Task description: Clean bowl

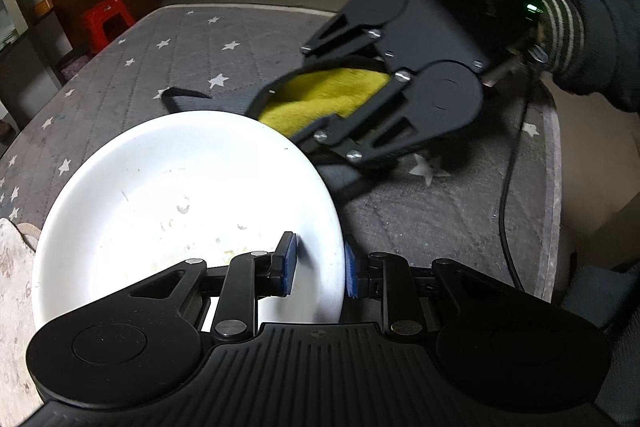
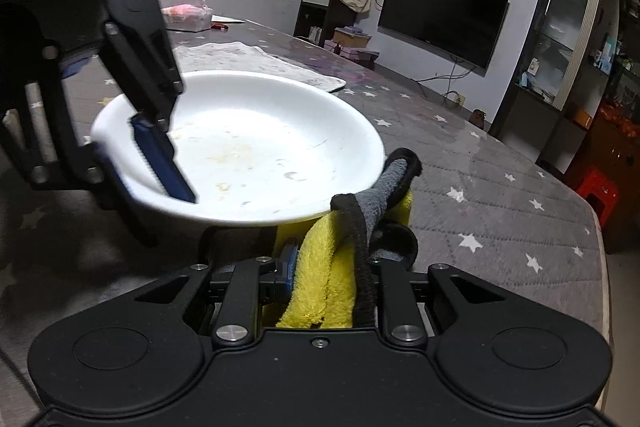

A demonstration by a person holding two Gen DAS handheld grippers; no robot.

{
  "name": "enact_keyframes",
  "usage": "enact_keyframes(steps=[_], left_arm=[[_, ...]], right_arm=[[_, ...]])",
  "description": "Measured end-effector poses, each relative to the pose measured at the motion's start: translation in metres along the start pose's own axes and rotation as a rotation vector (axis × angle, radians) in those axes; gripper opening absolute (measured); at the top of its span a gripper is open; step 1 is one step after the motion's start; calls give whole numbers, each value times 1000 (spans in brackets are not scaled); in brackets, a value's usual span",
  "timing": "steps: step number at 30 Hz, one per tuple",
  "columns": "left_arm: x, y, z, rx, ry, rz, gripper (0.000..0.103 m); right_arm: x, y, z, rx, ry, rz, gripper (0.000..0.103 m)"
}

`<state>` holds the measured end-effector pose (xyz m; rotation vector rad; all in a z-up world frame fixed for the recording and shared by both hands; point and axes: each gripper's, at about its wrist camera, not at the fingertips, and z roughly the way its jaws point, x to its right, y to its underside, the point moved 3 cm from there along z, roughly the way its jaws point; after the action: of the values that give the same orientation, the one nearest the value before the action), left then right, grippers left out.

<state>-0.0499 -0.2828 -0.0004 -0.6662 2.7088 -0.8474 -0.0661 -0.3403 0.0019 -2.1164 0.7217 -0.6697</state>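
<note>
**Bowl pinched at the rim, cloth poised at its far edge**

The white bowl (image 1: 188,211) is tipped up off the desk (image 1: 120,75) — its quilted, star-printed cover shows all around. The left hand-held gripper (image 1: 320,263) has closed its blue pads over the bowl's rim, one pad inside the wall and one outside, and that pinch is all that appears to carry it. Dried yellowish smears and crumbs mark the bowl's inner floor.

The right hand-held gripper (image 2: 328,267) is clamped tight on a folded cloth (image 2: 320,267), yellow pile on one face and grey with dark edging on the other. From the right wrist view the cloth's free end sits just at or under the bowl's near edge; whether it touches yet cannot be told.

The bowl looks like glazed ceramic or melamine: stiff, smooth and probably slippery, possibly breakable if dropped. A rim pinch is the sensible hold, but scrubbing pressure could lever the bowl round between the pads, so strokes are best pushed toward the held side. The cloth is soft and limp — only the part close to the fingers will press firmly.
</note>
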Motion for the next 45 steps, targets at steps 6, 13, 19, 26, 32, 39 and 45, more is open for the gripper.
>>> enact_keyframes(steps=[6, 13, 19, 26, 32, 39, 45], left_arm=[[0, 2, 3, 6, 7, -10, 25], [6, 7, -3, 13, -5, -38, 25], [8, 7, -3, 9, -20, -52, 25], [9, 7, -4, 3, -31, -51, 25], [11, 12, -9, -2, -6, -37, 24], [10, 18, -12, -11, 24, -23, 24], [12, 25, -18, -21, 50, -10, 25]], right_arm=[[17, -3, 14, 8, 2, -6, 23], [18, -4, 18, 7, 5, -15, 23], [9, -3, 11, 5, 23, 0, 23], [-7, 2, -3, 0, 33, 15, 23], [-17, 5, -14, -6, 26, 7, 23], [-14, 7, -13, -6, 17, -1, 23], [-6, 3, -3, -7, 9, -19, 23]])
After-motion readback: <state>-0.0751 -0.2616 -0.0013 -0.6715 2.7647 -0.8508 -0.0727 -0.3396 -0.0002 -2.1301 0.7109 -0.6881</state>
